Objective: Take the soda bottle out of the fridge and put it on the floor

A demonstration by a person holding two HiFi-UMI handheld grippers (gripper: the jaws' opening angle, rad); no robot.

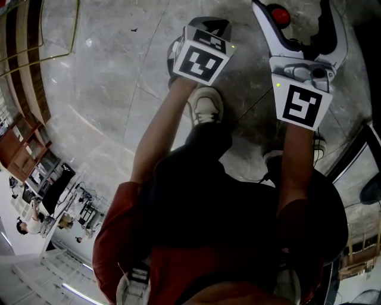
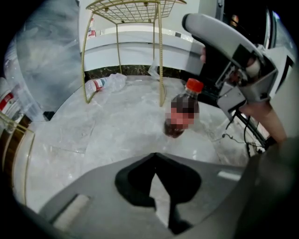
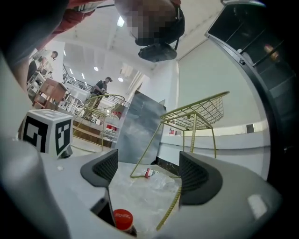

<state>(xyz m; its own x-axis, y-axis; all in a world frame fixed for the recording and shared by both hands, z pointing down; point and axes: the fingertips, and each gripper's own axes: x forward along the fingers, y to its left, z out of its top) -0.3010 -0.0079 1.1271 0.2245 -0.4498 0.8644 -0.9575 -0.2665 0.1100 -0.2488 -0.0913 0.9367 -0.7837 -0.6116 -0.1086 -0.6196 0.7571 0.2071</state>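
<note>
The soda bottle (image 2: 183, 114), dark with a red cap, stands upright on the pale marble floor (image 2: 117, 130). In the left gripper view it is just ahead of my left gripper (image 2: 155, 158), whose dark pads meet at their tips with nothing between them. My right gripper (image 3: 149, 175) is open with its pads wide apart. The bottle's red cap (image 3: 123, 218) shows low between them, untouched. In the head view the cap (image 1: 280, 15) sits between the right gripper's white arms, and the left gripper (image 1: 205, 27) is to its left.
A gold wire rack (image 2: 135, 9) stands behind the bottle, with a plastic water bottle (image 2: 105, 83) lying by its leg. Cables (image 2: 233, 135) trail across the floor at right, near a dark cabinet (image 2: 219, 51). A person's white shoe (image 1: 206, 107) is below the grippers.
</note>
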